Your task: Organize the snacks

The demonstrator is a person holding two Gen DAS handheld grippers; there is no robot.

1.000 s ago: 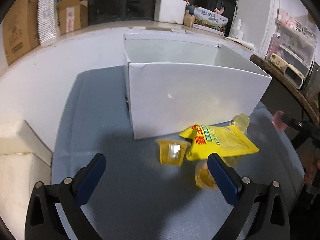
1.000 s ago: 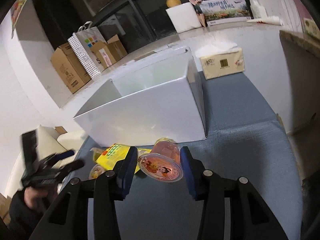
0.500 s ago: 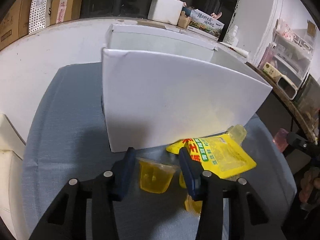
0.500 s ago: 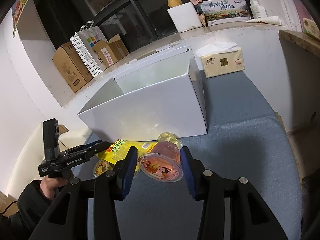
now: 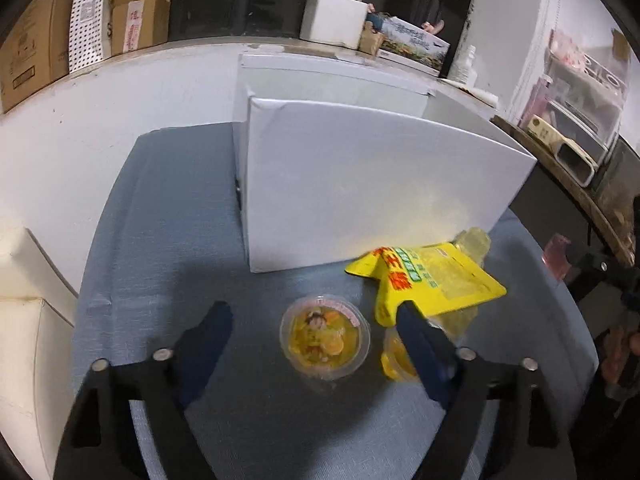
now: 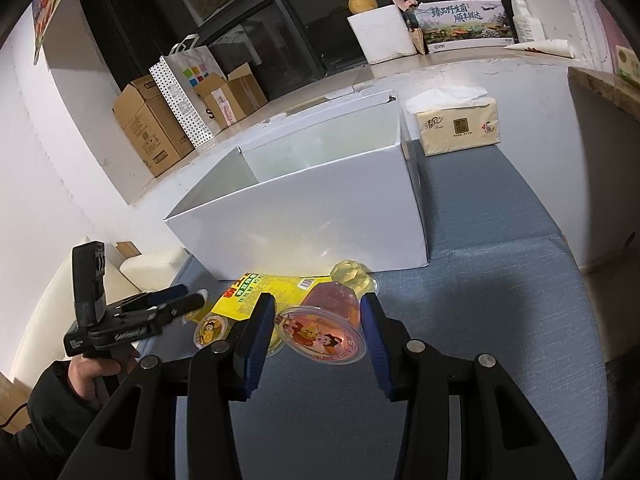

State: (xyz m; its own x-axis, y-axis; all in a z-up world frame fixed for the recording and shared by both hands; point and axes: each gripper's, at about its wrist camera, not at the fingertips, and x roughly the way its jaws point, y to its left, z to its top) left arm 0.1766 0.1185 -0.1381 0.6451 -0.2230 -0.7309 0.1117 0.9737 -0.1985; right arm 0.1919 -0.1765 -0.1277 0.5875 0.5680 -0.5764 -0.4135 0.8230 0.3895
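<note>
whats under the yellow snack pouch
The yellow snack pouch lies partly over a yellow jelly cup at its near edge and a clear pale jelly cup at its far corner. Anything under its middle is covered.

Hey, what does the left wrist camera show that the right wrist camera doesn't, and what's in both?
Only the left wrist view shows the clear storage drawers at the far right. Only the right wrist view shows the tan tissue pack beside the white cardboard box and the person's hand holding the left hand-held gripper. Both show the box, the yellow snack pouch, the yellow jelly cup and the blue cloth.
</note>
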